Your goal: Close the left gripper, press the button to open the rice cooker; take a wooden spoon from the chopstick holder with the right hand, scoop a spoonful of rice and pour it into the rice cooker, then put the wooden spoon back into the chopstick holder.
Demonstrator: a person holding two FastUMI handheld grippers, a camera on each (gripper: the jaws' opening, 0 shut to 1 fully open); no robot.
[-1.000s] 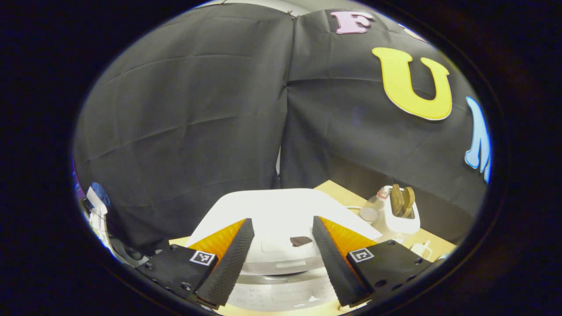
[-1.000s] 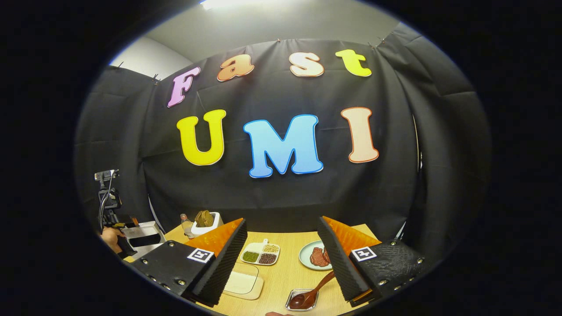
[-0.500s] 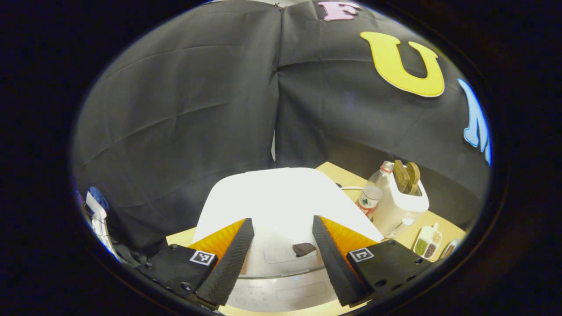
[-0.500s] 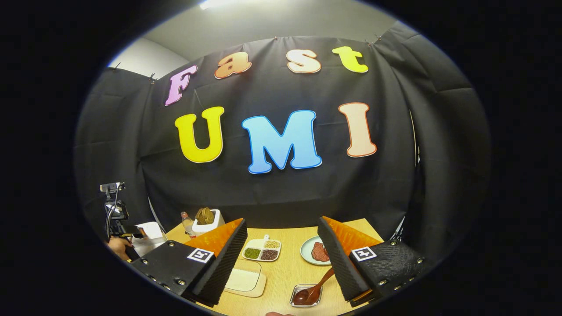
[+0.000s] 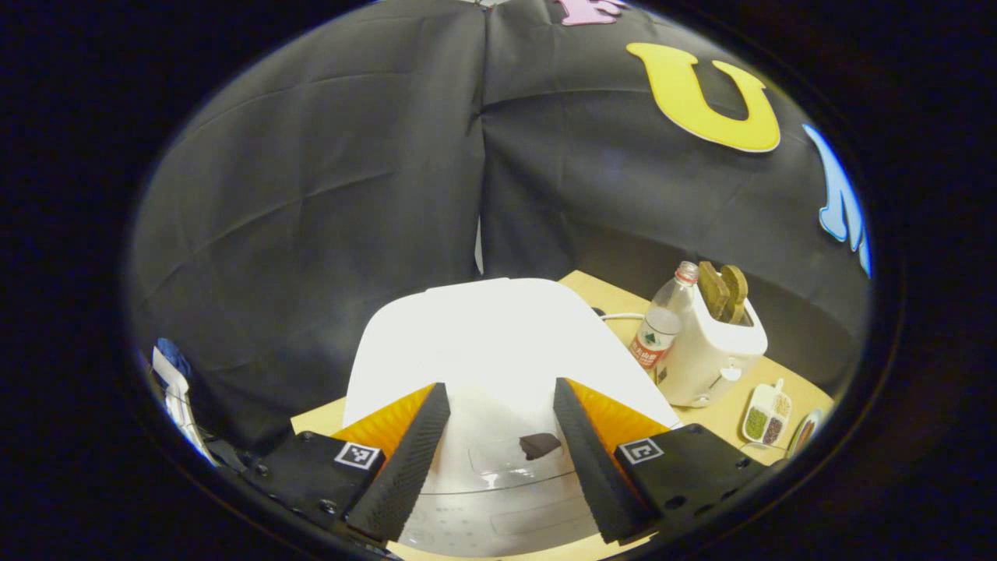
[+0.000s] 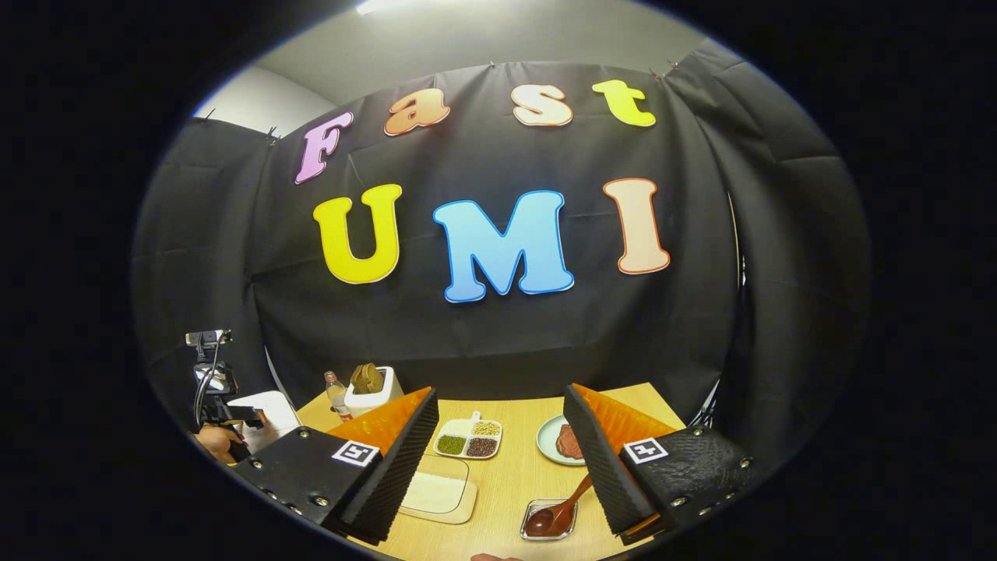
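The white rice cooker [image 5: 483,335] stands with its lid down, right under my left gripper [image 5: 499,386], which is open above the lid's front. A small dark patch [image 5: 539,446] sits on the lid's front between the fingers. To the right is the white chopstick holder [image 5: 713,354] with wooden spoons [image 5: 724,290] standing in it. My right gripper [image 6: 499,392] is open and holds nothing above the wooden table [image 6: 506,483]. A shallow tray of white rice [image 6: 436,491] lies below its left finger. Far left, the rice cooker [image 6: 261,417] shows behind the other gripper [image 6: 222,405], held by a hand [image 6: 214,442].
A plastic bottle [image 5: 658,331] stands against the holder. On the table lie a divided dish of beans [image 6: 467,440], a plate with meat [image 6: 562,442] and a small metal dish with a brown spoon [image 6: 551,518]. Black cloth closes the back and sides.
The left gripper has moved in over the rice cooker, whose lid now looms larger between its fingers. The right gripper has barely shifted. Both stay open.
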